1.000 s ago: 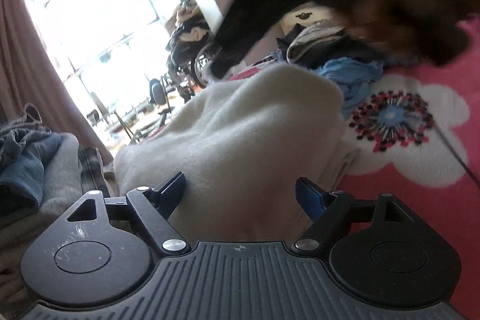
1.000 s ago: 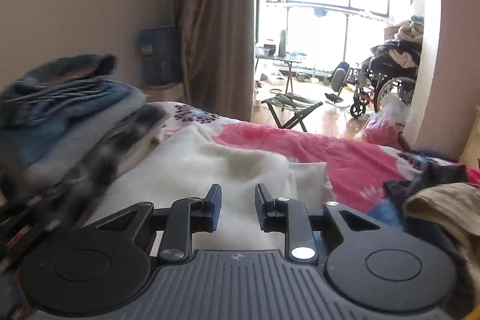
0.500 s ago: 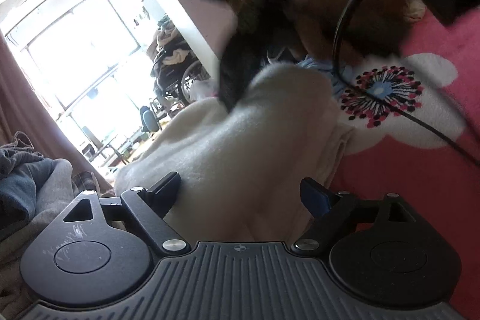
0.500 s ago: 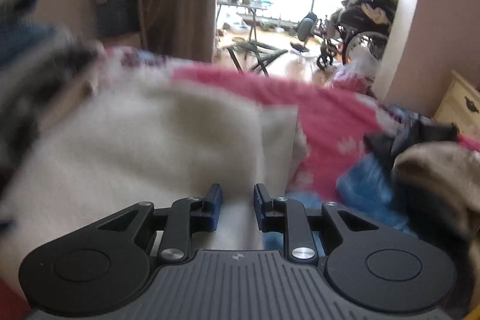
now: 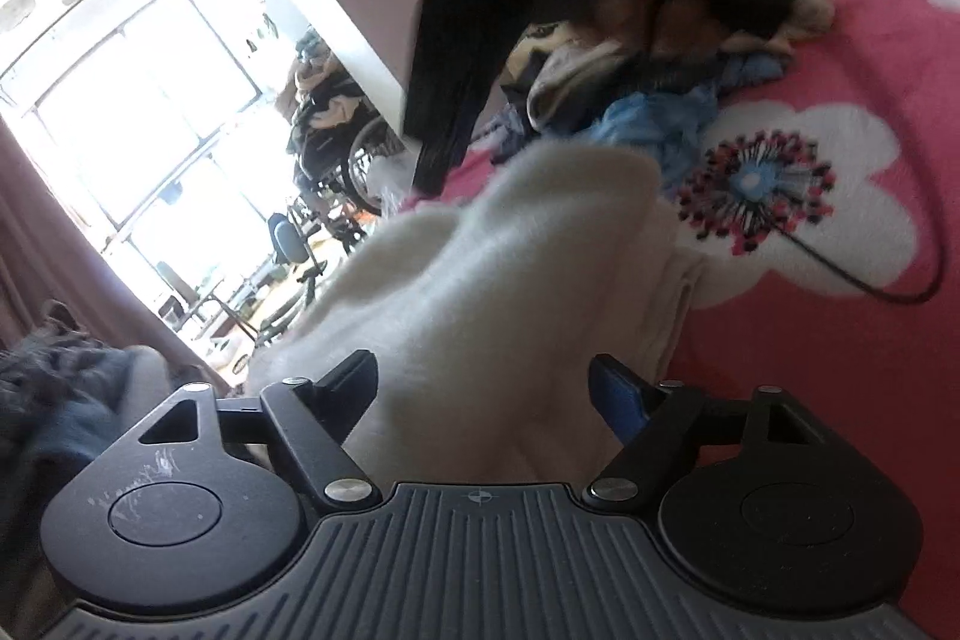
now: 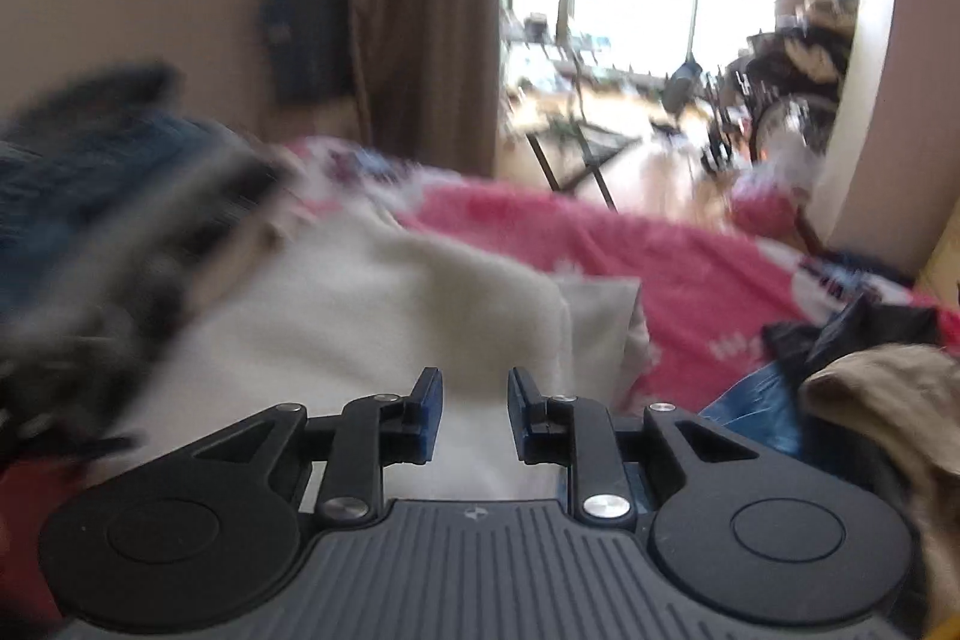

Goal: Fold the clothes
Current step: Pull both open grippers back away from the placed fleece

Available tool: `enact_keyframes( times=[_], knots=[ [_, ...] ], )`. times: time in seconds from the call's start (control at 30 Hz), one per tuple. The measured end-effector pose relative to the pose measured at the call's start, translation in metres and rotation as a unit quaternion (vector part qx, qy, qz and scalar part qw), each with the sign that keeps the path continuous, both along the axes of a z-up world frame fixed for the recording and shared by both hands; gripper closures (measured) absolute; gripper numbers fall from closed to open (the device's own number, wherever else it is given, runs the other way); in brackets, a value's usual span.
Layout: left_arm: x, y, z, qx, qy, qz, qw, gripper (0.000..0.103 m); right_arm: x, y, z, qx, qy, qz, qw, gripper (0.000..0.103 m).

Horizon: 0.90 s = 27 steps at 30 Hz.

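**Cream garment on the pink bedspread, both tongs over it**

A folded cream fleece garment (image 5: 516, 292) lay on the pink flowered bedspread (image 5: 840, 340), beside a stack of folded clothes (image 6: 102, 208). The left tongs (image 5: 483, 388) stood wide and were closing, the cream cloth between the jaws but not pressed. The right tongs (image 6: 471, 415) stood narrow, gripping nothing. A heap of unfolded clothes (image 5: 648, 82) lay beyond.

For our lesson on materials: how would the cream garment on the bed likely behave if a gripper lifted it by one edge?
The cream garment would probably droop: it already lies in soft humps and folds on the bedspread. Its fuzzy surface suggests it would grip rather than slip. The folded layers at its edge might well fall open when lifted.
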State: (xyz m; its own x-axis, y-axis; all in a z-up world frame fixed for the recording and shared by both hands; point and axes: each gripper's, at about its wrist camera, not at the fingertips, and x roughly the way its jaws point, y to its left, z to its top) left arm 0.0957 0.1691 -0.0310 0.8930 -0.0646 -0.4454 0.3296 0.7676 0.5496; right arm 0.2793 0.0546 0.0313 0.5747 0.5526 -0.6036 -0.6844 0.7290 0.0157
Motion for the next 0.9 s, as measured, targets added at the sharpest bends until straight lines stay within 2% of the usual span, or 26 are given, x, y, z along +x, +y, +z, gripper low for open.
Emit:
enact_keyframes(
  times=[0.07, 0.1, 0.17, 0.23, 0.3, 0.33, 0.43, 0.53, 0.73, 0.83, 0.9],
  knots=[
    [-0.006, -0.002, 0.002, -0.004, -0.001, -0.003, 1.0000, 0.021, -0.030, -0.015, 0.012, 0.023, 0.006, 0.024, 0.999, 0.077],
    [-0.004, -0.004, -0.004, 0.003, 0.013, 0.001, 0.9999, 0.021, -0.034, -0.013, 0.004, 0.016, 0.023, 0.031, 0.999, 0.077],
    [0.000, -0.009, -0.015, 0.019, 0.036, 0.007, 0.9992, 0.020, -0.040, -0.007, -0.012, -0.001, 0.057, 0.044, 0.997, 0.077],
    [-0.003, -0.015, -0.026, 0.042, 0.033, 0.000, 0.9986, 0.019, -0.035, 0.007, -0.052, -0.039, 0.082, 0.031, 0.995, 0.077],
    [-0.002, -0.021, -0.029, 0.059, 0.030, 0.007, 0.9978, 0.019, -0.037, 0.000, -0.052, -0.010, 0.081, 0.012, 0.997, 0.077],
    [-0.001, -0.023, -0.027, 0.061, 0.029, 0.013, 0.9976, 0.019, -0.040, -0.007, -0.042, 0.007, 0.085, -0.001, 0.996, 0.077],
    [-0.002, -0.021, -0.012, 0.022, 0.043, 0.036, 0.9982, 0.023, -0.063, -0.036, -0.023, 0.049, 0.095, -0.029, 0.994, 0.077],
    [-0.017, -0.026, 0.003, -0.009, 0.040, 0.052, 0.9978, 0.023, -0.102, -0.067, -0.020, 0.045, 0.096, -0.046, 0.993, 0.075],
    [-0.075, -0.050, 0.026, -0.052, 0.038, 0.068, 0.9957, 0.020, -0.191, -0.128, -0.030, 0.041, 0.130, -0.103, 0.985, 0.067],
    [-0.102, -0.060, 0.033, -0.098, 0.056, 0.095, 0.9890, 0.019, -0.220, -0.146, -0.029, 0.044, 0.138, -0.121, 0.982, 0.063],
    [-0.116, -0.064, 0.041, -0.137, 0.079, 0.125, 0.9794, 0.019, -0.238, -0.154, -0.024, 0.048, 0.134, -0.126, 0.982, 0.061]
  ],
)
